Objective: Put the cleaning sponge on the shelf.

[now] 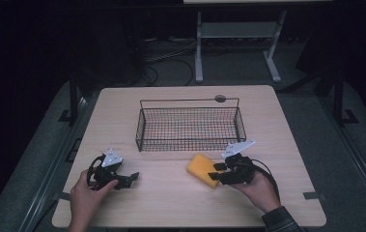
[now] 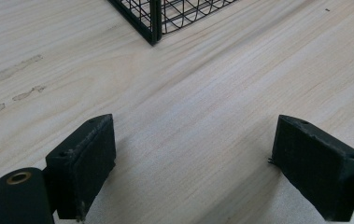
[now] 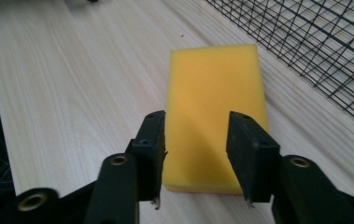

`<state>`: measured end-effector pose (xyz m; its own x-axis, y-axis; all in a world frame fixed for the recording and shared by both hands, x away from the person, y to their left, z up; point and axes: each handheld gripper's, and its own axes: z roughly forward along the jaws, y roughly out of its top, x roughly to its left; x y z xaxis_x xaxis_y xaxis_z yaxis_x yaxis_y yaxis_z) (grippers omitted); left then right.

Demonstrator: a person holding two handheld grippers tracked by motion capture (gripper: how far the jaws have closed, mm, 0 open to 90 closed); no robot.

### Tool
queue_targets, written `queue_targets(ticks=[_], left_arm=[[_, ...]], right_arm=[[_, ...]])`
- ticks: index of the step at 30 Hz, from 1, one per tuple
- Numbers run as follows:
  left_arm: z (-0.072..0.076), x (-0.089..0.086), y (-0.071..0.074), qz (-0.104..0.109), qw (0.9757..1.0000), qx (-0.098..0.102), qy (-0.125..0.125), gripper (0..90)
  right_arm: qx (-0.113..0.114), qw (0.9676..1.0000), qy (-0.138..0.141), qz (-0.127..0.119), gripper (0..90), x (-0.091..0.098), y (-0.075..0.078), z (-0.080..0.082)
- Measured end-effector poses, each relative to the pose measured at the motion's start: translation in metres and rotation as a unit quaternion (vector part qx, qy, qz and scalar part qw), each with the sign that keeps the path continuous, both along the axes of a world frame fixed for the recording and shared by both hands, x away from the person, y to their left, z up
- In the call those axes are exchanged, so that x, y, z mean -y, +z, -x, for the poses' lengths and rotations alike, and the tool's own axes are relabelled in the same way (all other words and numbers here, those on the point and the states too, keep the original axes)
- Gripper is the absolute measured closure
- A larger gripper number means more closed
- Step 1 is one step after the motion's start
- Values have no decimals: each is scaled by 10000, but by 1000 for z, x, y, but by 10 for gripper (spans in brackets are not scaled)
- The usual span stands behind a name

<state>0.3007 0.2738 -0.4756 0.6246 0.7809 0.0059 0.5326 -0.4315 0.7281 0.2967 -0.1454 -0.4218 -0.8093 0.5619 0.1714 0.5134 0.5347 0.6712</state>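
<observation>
1. Nearest, at the left of the tabletop (image 1: 171, 203), the left hand-held gripper (image 1: 131, 178) rests released: in its own view the jaws stand wide apart over bare pale wood grain, with nothing between them.
2. At the near right, the right hand-held gripper (image 3: 196, 140) hangs over the near end of the yellow sponge (image 3: 214, 107). Its jaws are partly apart and narrower than the sponge, poised above its top face and not pressing on it, so nothing is grasped.
3. The sponge lies flat on the tabletop, just near of the wire basket (image 1: 190, 126) and toward its right end. It is a soft, matte, rectangular foam block, with a thin darker layer showing at its lower edge.
4. The step in hand looks like the approach to a pick-up. The next move probably calls for wider jaws, lowered to straddle the sponge's long sides, then a gentle squeeze, since foam compresses.
5. Farther off, the basket is a black, open-topped, rectangular metal grid, seemingly empty and a likely destination.
</observation>
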Motion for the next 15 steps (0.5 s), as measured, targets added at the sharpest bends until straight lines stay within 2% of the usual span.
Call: queue_targets(ticks=[3,8,9,15], left_arm=[[0,0,0,-3,10000,0,-1,128],[0,0,0,-3,10000,0,-1,128],[0,0,0,-2,10000,-1,1,128],[0,0,0,11,10000,2,11,128]], right_arm=[[-57,9999,-37,158,473,-1,3,-4],[-43,9997,-68,235,403,-3,5,-8],[-32,9996,-77,287,357,-5,5,-10],[0,9989,-120,450,216,-11,5,-15]])
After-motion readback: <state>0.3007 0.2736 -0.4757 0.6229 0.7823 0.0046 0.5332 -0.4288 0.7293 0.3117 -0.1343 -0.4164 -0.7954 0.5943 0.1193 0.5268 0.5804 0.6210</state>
